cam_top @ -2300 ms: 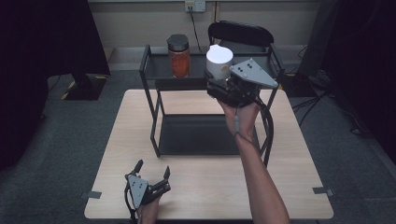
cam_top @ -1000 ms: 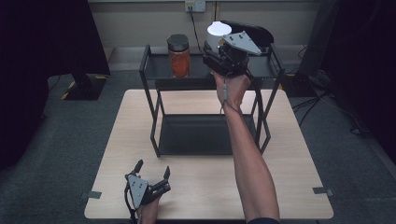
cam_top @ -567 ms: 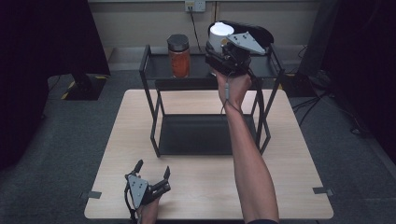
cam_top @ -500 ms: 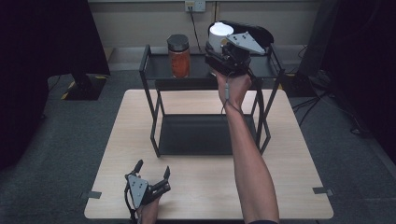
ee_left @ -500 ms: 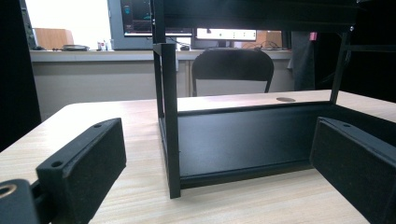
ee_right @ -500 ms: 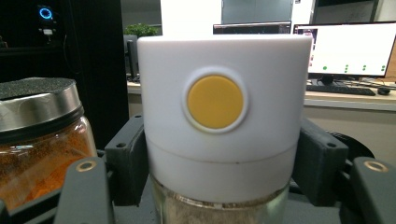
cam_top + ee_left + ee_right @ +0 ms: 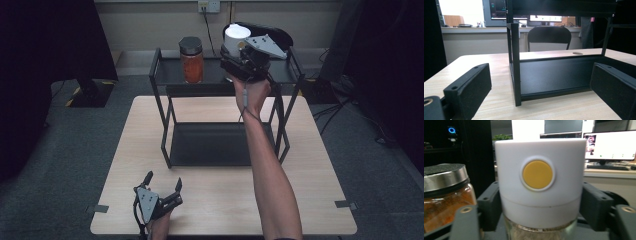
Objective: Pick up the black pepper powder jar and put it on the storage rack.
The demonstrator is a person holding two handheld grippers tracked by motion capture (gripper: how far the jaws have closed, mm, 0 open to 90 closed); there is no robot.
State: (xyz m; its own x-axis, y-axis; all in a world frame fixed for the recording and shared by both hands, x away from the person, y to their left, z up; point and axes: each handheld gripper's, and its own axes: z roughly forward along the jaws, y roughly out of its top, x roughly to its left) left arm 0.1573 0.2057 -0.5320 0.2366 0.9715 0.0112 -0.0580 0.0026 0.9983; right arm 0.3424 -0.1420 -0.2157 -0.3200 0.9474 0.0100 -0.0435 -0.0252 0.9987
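High view: my right gripper (image 7: 239,54) sits at the upper middle of the frame, at the top shelf of the black rack (image 7: 165,125), with the white-capped jar (image 7: 235,39) at its tip. My left gripper (image 7: 162,186) is at the lower left, low over the wooden table (image 7: 310,165), well apart from everything.

Right gripper view adds what the high view can't: the jar has a white cap with a yellow round button, glass below with pale grainy stuff inside. My jaws flank the cap on both sides; they have just been opening, a thin gap shows at the pads, so it's let go but the jar is between them. The orange spice jar (image 7: 444,195) is just beside it at the left edge, metal lid, orange powder inside.

Left gripper view: my jaws are spread wide, nothing between them, looking at the rack's lower tray.

Count: two jars, one rack with two shelves, two grippers, one table.
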